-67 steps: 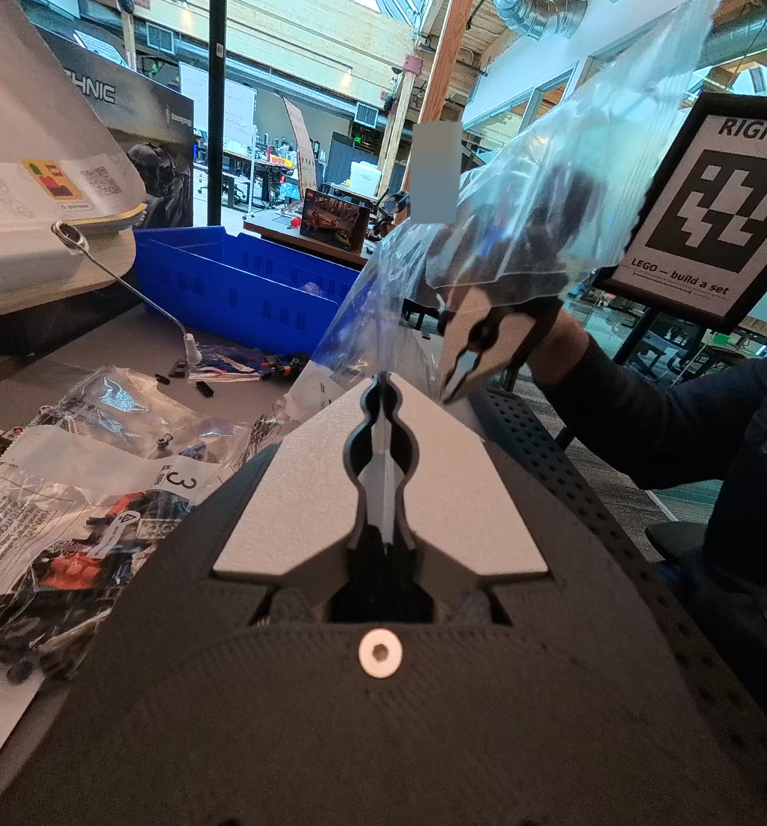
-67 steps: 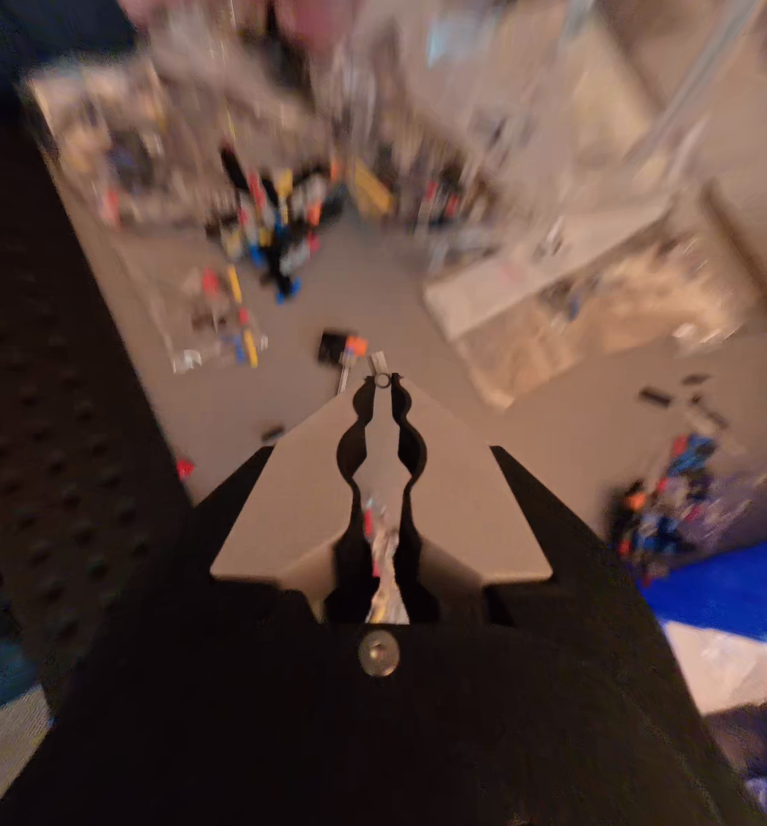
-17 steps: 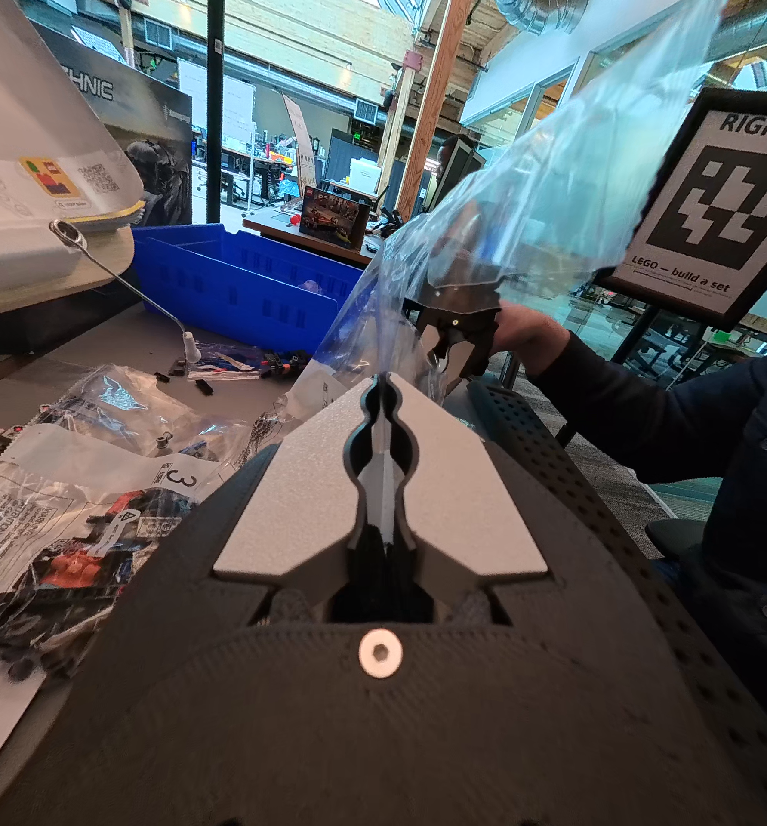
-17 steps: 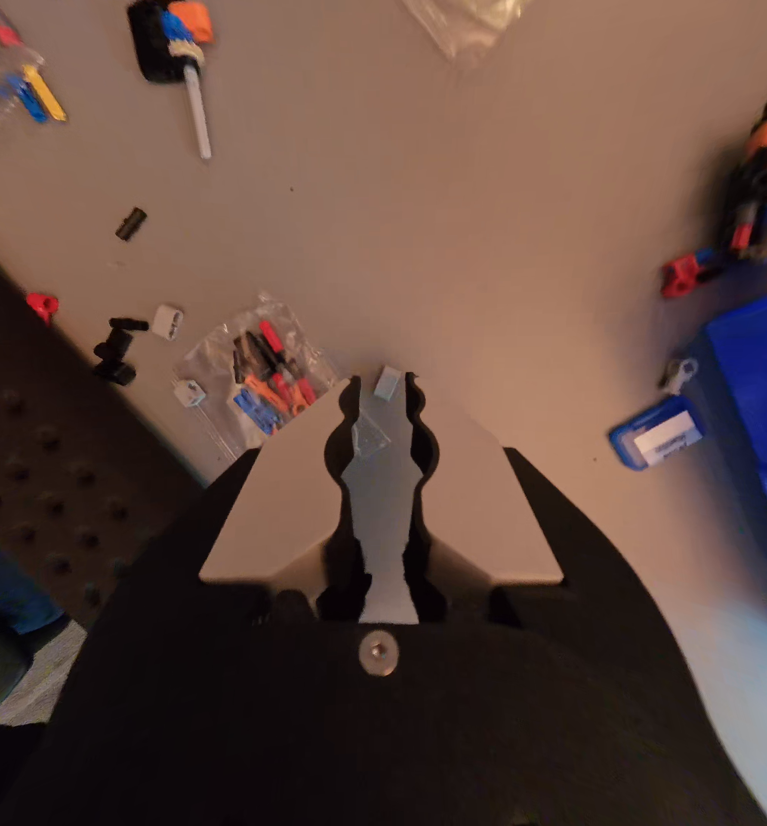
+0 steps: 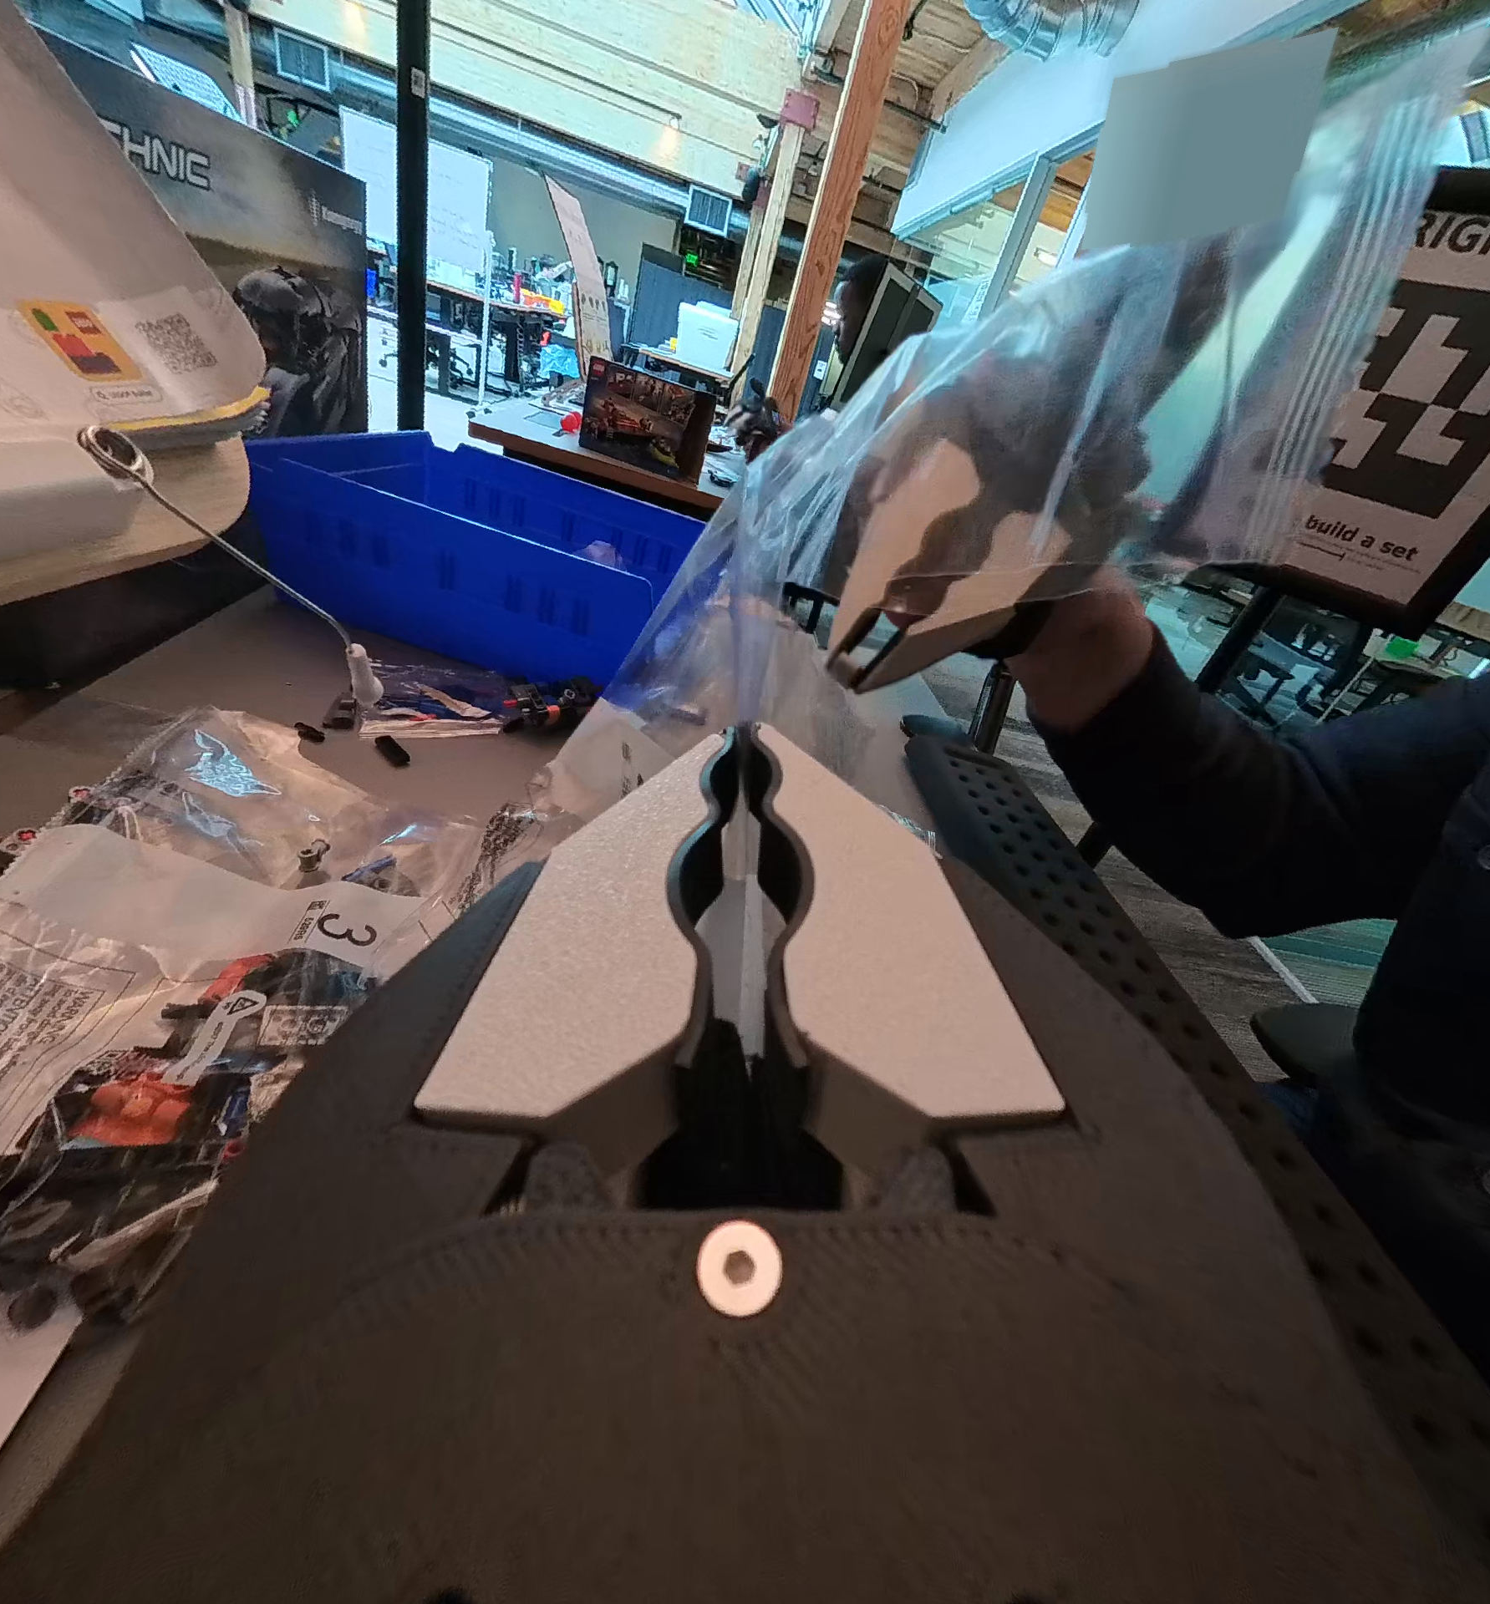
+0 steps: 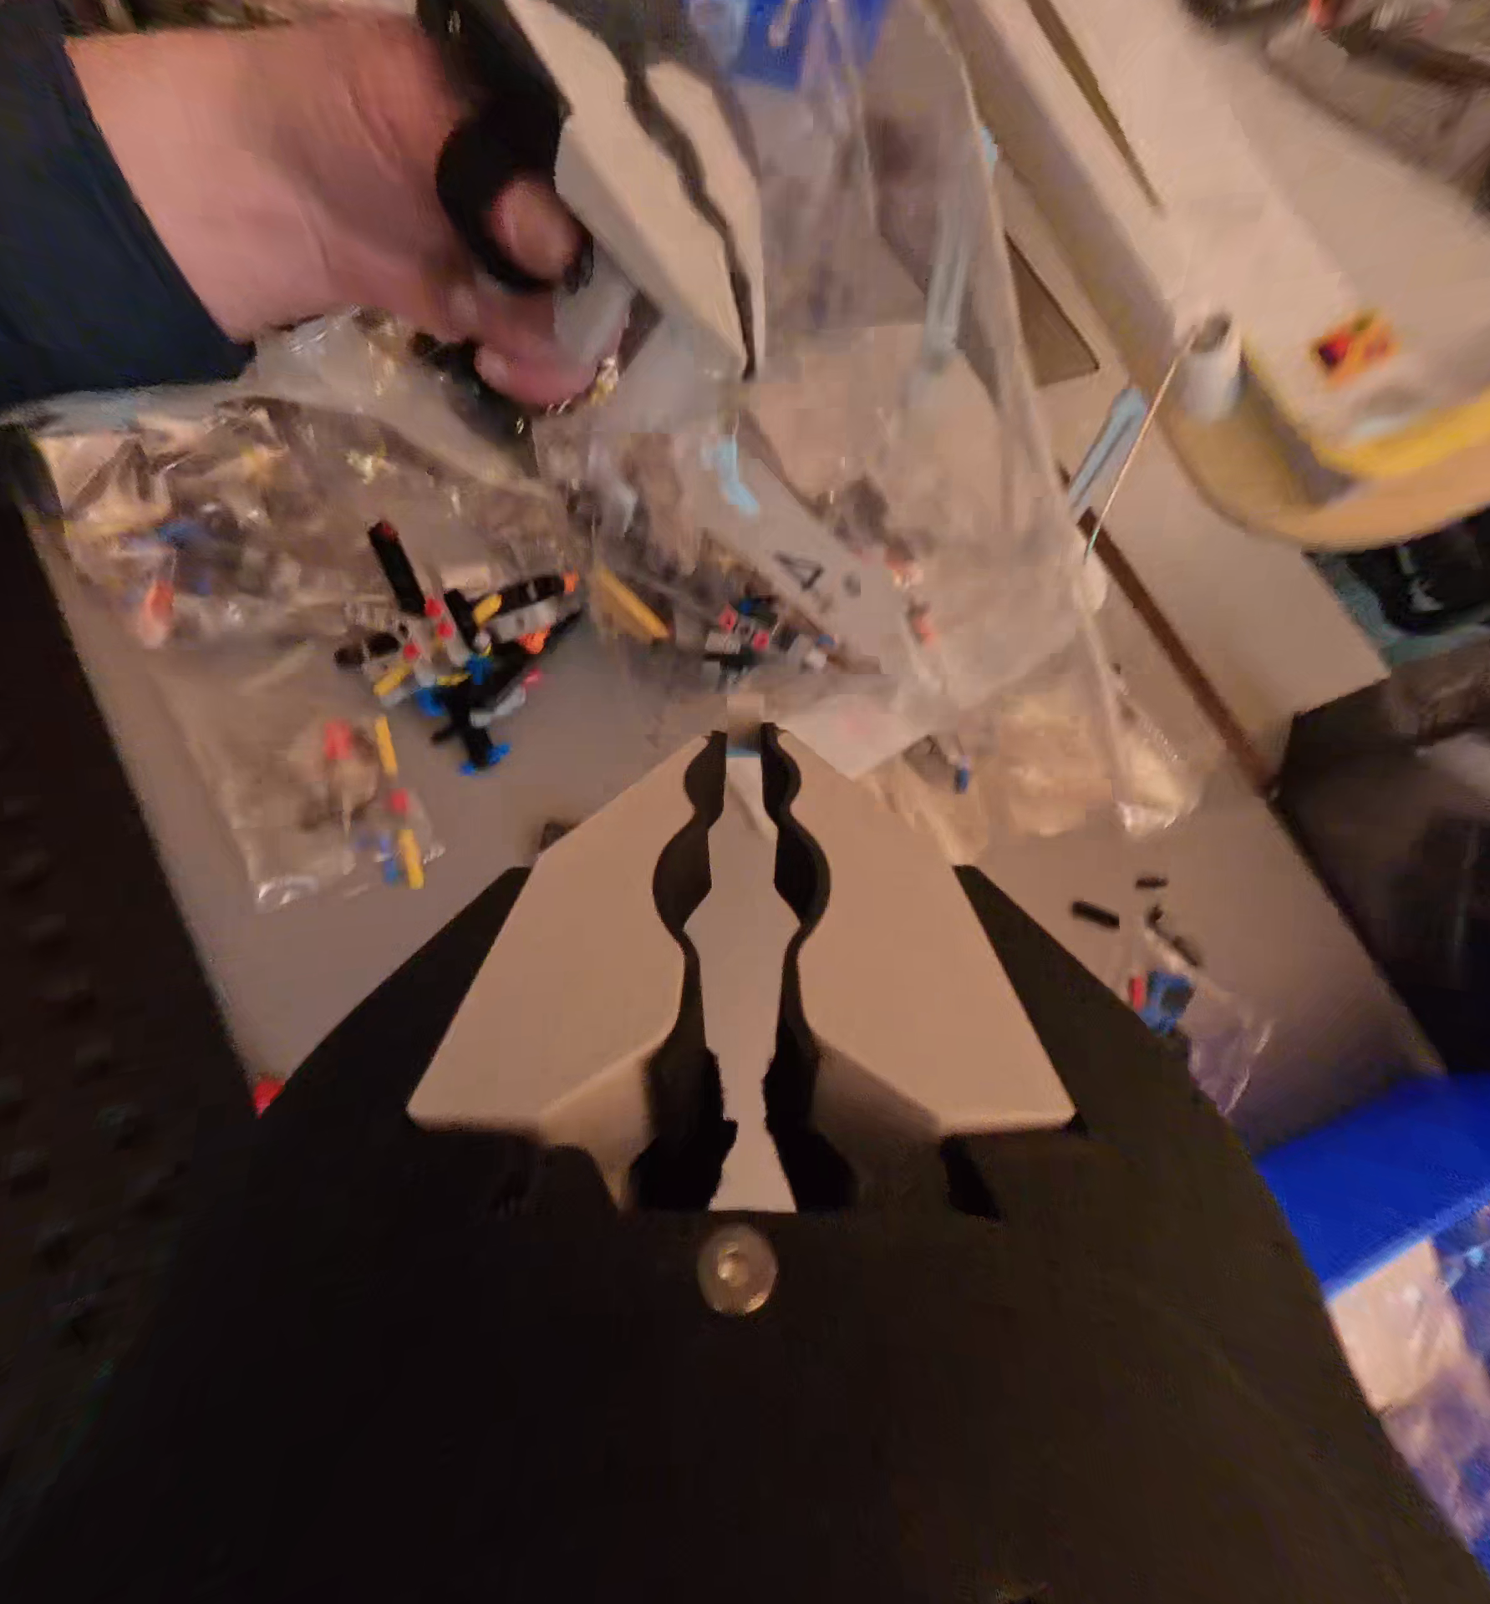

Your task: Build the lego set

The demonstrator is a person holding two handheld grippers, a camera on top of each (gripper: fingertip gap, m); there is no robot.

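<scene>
Above the table (image 5: 229, 660), the left gripper (image 5: 743, 738) holds a large clear plastic bag (image 5: 1028, 451) raised, its two fingers pressed together on the bag's lower edge. This grip matches both earlier left wrist frames. The right gripper (image 5: 858, 655) now sits inside the bag's open mouth, seen through the film, with its fingers a little apart and nothing between them. At 0.6 s ago it pointed straight down at the table beside a small packet of parts; it has since swung up and turned toward the left gripper. The right wrist view is blurred by motion, so whether its fingertips touch the film cannot be confirmed.

On the table below lie several sealed lego bags (image 5: 116, 998), one numbered, holding orange and black pieces. Loose lego pieces (image 6: 455, 660) in black, blue, yellow and red lie just beside them. A blue bin (image 5: 463, 547) stands at the far side of the table, and an instruction booklet (image 5: 73, 286) rests on a raised stand at the left.
</scene>
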